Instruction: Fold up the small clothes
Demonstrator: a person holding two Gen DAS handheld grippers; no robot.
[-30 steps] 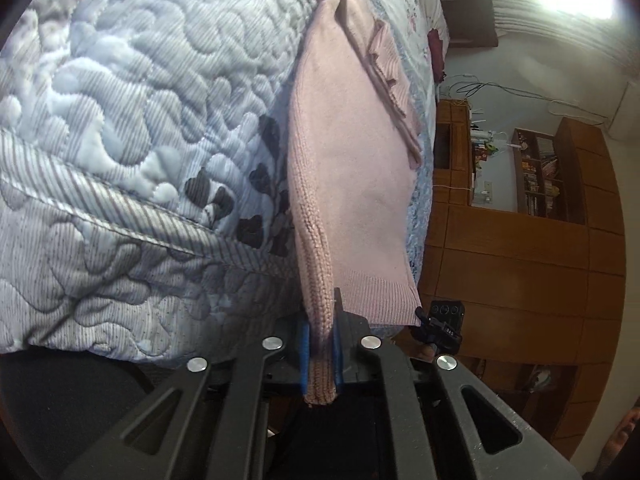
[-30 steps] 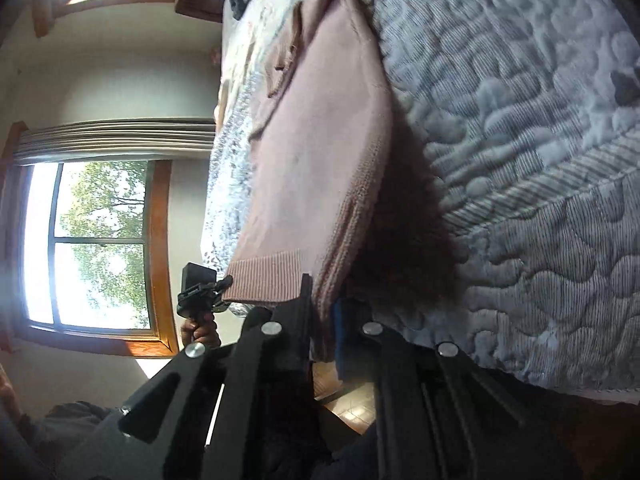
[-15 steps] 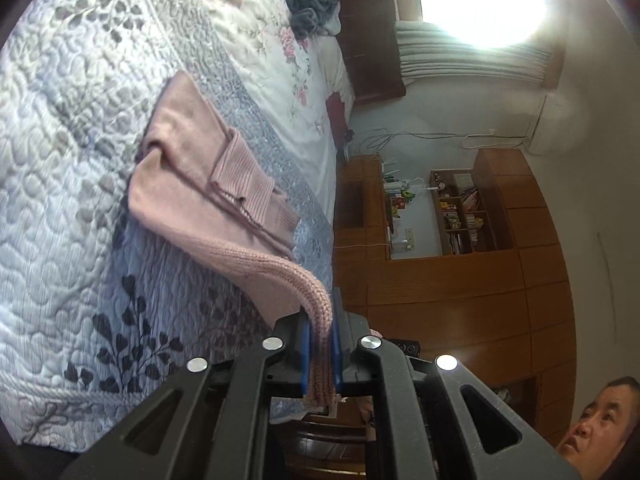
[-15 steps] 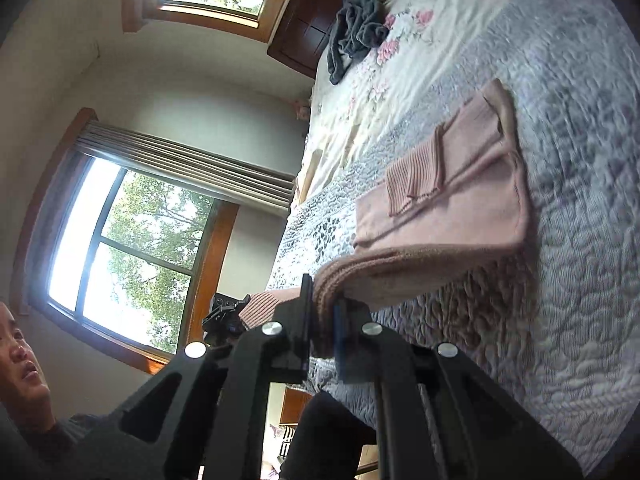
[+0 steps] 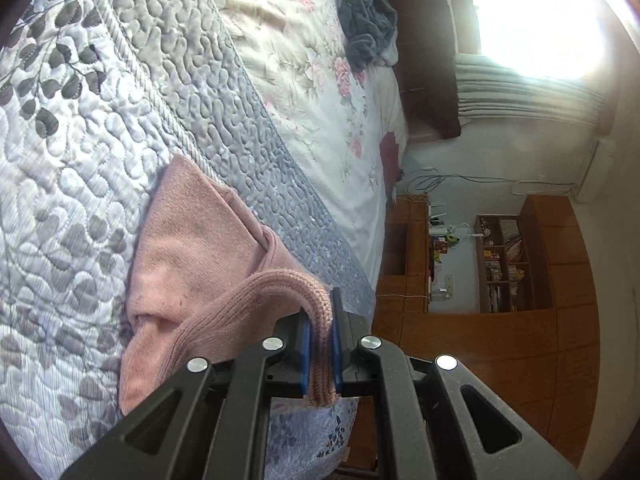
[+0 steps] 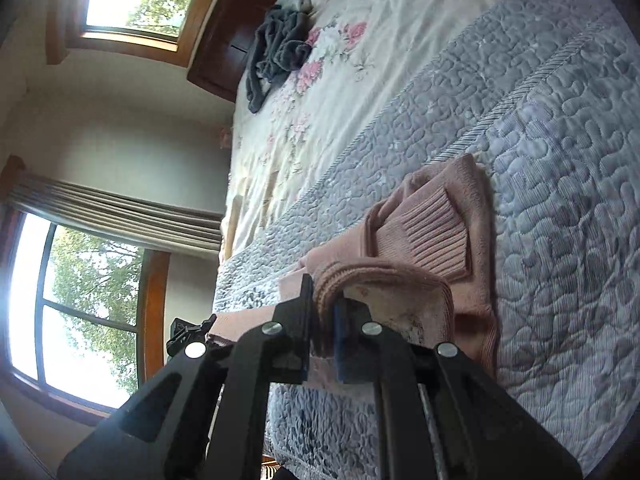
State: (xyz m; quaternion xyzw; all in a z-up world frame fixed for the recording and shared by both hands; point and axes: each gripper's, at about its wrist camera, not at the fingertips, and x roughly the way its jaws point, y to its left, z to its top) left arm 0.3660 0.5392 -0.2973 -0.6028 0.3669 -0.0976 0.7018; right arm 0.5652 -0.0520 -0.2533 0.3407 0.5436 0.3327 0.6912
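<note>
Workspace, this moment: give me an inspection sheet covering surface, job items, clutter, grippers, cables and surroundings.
Surface: grey-blue quilted bedspread over a floral sheet.
Job's things: pink knit sweater, partly folded, ribbed cuff on top, hem lifted over the body.
Clutter: dark grey garment bunched near the headboard.
Grippers: left gripper and right gripper each shut on the hem.
Cables: wires along the wall.
Surroundings: wooden shelving, windows, curtains.
</note>
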